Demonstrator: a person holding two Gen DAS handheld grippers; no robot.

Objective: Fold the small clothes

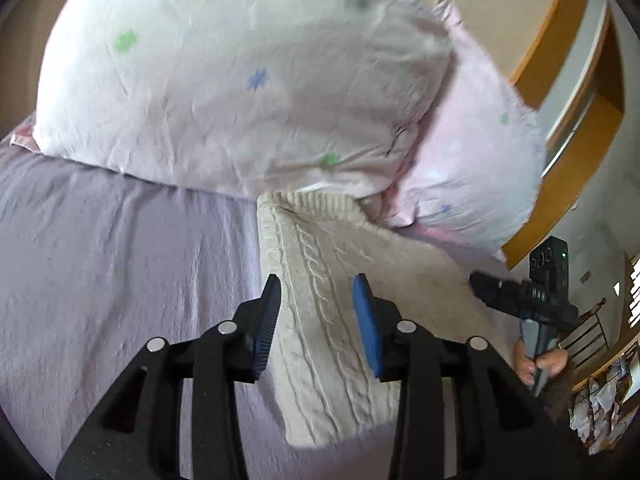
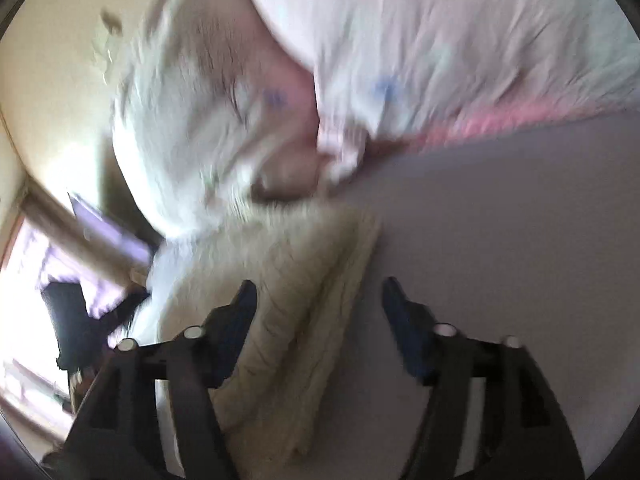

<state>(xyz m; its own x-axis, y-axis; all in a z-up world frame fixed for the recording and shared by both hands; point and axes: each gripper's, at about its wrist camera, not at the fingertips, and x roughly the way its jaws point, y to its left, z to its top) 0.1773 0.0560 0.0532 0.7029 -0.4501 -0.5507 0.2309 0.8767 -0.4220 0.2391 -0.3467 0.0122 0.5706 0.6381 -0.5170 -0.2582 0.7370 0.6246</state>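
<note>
We see a lilac bedsheet (image 1: 120,248) with flowered pillows (image 1: 224,80) at the far end. A cream cable-knit sweater (image 1: 320,320) lies folded below our left gripper (image 1: 316,316) and right gripper (image 2: 316,320), both spread wide, gripping nothing.

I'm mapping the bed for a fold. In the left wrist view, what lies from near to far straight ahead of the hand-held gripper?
Left hand-held gripper → cream cable-knit sweater on the lilac bedsheet → white pillow with small flower prints → beige wall.
</note>
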